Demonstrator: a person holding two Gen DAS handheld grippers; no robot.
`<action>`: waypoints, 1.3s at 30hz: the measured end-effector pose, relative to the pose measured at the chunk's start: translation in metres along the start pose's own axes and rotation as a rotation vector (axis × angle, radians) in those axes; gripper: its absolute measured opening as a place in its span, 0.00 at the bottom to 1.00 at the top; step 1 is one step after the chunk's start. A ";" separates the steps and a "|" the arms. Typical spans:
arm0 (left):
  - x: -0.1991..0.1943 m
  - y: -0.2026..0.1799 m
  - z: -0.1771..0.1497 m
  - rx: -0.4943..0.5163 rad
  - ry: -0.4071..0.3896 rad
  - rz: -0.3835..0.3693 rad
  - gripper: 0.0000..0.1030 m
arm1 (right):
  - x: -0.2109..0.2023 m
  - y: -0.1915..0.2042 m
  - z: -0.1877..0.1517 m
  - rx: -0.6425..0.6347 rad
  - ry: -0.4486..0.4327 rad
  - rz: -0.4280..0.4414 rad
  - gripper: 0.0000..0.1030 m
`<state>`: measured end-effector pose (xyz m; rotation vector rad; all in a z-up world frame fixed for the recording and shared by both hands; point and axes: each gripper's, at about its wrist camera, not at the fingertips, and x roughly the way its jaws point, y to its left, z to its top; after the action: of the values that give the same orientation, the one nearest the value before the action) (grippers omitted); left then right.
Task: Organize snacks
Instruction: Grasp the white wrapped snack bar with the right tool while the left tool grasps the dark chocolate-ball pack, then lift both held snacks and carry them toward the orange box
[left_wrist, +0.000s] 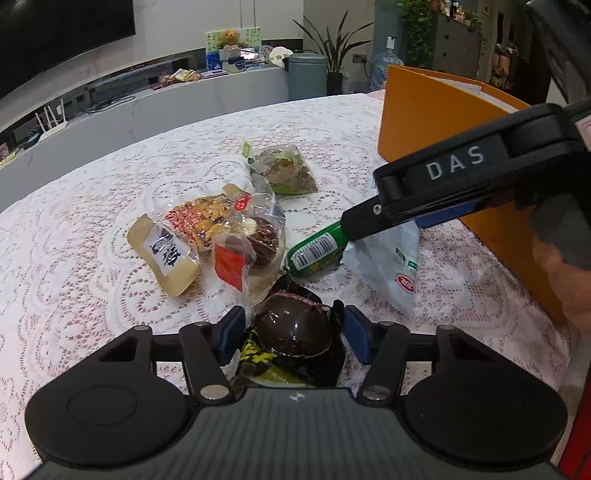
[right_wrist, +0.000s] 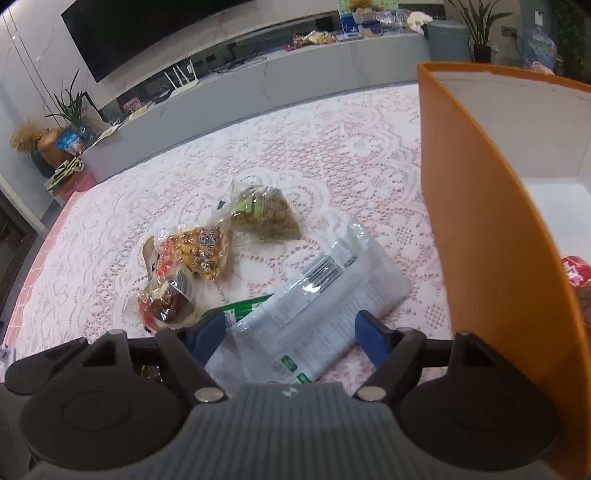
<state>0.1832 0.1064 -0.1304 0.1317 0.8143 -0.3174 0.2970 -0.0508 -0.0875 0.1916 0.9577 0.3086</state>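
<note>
Snacks lie heaped mid-frame on the lace-covered counter, presumably waiting to go into the orange box at right. Low in the left view, the left gripper has its fingers straddling a dark round snack, not visibly pinching. The right gripper stands spread wide over a white packet, gripping nothing. Only the right view shows a red snack inside the box.
</note>
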 end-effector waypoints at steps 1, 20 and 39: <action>0.000 0.001 0.000 -0.007 0.003 0.005 0.60 | 0.003 -0.001 0.001 0.012 0.011 0.004 0.79; -0.005 0.010 0.002 -0.070 0.004 0.008 0.56 | 0.004 0.001 -0.006 -0.022 0.067 -0.032 0.54; -0.042 0.030 0.008 -0.286 -0.087 -0.041 0.56 | -0.043 0.007 -0.012 -0.048 -0.022 0.065 0.01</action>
<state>0.1716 0.1419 -0.0943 -0.1657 0.7691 -0.2404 0.2632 -0.0588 -0.0592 0.1820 0.9227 0.3879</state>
